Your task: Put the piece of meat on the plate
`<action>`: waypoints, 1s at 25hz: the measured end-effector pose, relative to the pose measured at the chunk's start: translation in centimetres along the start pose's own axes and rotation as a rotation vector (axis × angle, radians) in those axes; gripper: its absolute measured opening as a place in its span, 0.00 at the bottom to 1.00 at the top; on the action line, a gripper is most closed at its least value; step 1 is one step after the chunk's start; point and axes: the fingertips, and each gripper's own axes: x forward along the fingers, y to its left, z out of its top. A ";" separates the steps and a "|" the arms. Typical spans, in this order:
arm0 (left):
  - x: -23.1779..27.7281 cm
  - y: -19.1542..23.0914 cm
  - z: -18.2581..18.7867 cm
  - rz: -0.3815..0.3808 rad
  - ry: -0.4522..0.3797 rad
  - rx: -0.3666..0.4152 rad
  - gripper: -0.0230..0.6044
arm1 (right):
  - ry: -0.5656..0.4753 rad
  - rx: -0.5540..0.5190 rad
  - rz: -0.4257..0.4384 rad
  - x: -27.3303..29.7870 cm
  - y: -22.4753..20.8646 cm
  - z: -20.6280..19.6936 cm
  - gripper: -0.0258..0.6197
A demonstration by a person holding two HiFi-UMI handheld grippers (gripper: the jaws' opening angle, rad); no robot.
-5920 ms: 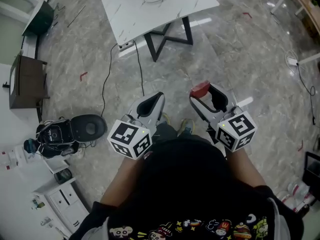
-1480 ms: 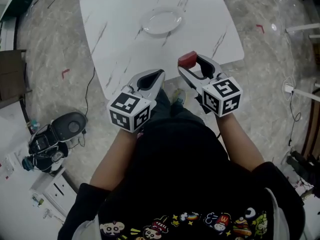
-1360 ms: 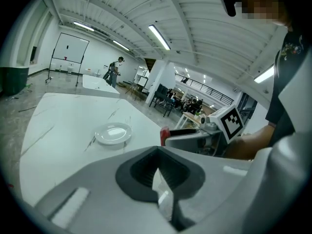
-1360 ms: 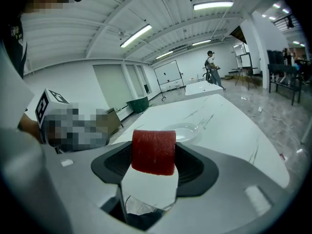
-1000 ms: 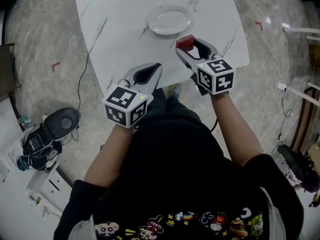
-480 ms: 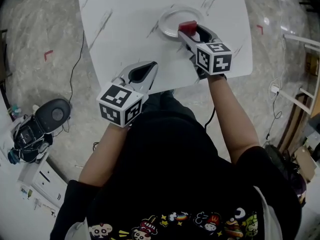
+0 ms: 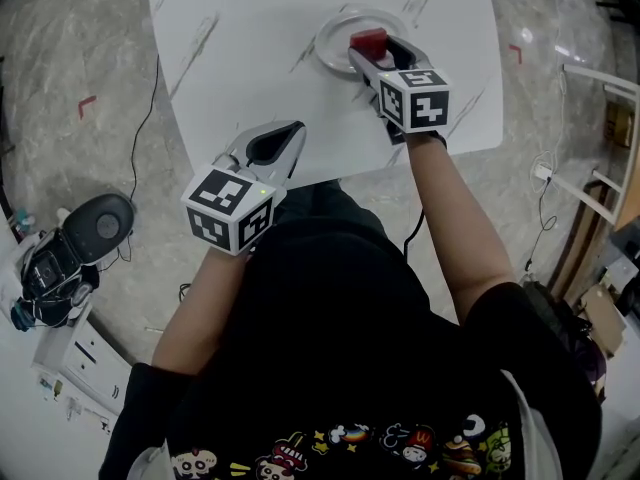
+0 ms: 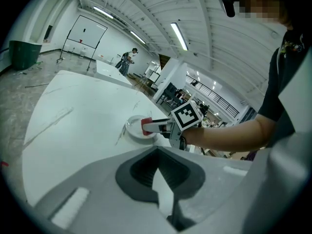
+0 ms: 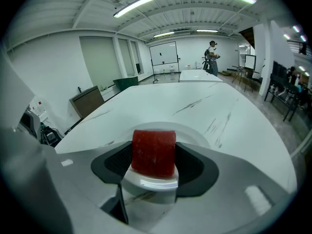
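The piece of meat, a red block, sits squeezed between the jaws of my right gripper, which are closed only as far as the block's width. From my head camera it hangs over the middle of the plate, but I cannot tell whether its underside touches the plate yet. My worry is letting go too high: I judge the block could tip or bounce toward the rim at 6 o'clock and end up on the table. It may also cling to one pad as I open and get dragged sideways. If I press down or nudge the rim, the plate looks likely to skate on that smooth top. My left gripper has its jaws together on nothing, held back at 7 o'clock from the plate over the table's near edge, so it is not there to steady anything. The tabletop is white with thin grey veins and otherwise bare. Below it the floor is grey marbled stone, with a black cable trailing at 9 o'clock. Ahead, at 1 o'clock, a person stands far off in a bright white hall under strip lights.
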 end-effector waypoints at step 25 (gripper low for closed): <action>-1.6 -0.7 0.3 0.012 -0.008 0.028 0.04 | 0.023 0.014 0.001 1.0 -0.4 0.6 0.51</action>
